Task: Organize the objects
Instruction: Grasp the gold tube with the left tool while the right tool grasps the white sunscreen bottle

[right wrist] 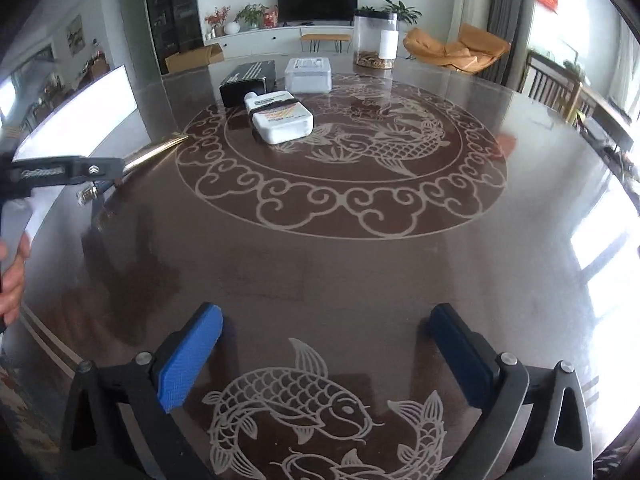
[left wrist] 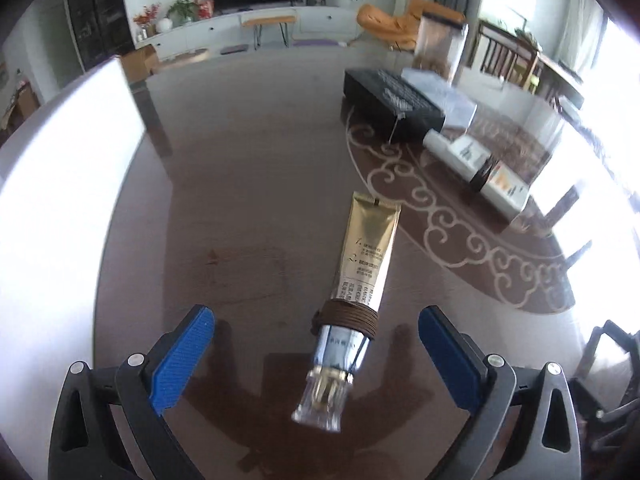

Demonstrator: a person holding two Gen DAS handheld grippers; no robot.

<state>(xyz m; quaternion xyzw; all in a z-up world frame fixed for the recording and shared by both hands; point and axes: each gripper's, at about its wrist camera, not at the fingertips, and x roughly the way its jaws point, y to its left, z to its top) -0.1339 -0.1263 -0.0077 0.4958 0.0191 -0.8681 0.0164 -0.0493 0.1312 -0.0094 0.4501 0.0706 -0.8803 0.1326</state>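
On the bench (right wrist: 520, 200) a tube (left wrist: 366, 256) lies between the left tool's (left wrist: 316, 346) jaws; two bottles (right wrist: 282, 116) lie before a box (right wrist: 248, 78), a jar (right wrist: 375, 42) behind.

Two wrist views low over one table (right wrist: 400, 264), both toward the gold tube (left wrist: 366, 256)

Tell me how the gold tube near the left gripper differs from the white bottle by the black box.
The gold tube is slim, metallic, with a clear faceted cap; the white bottle is broad, flat and matte. The tube has brown cord wound around its neck; the bottle has a black band across its printed label. The tube lies alone outside the table's scroll ring; the bottle lies inside the ring beside the black box. Both lie flat on the table.
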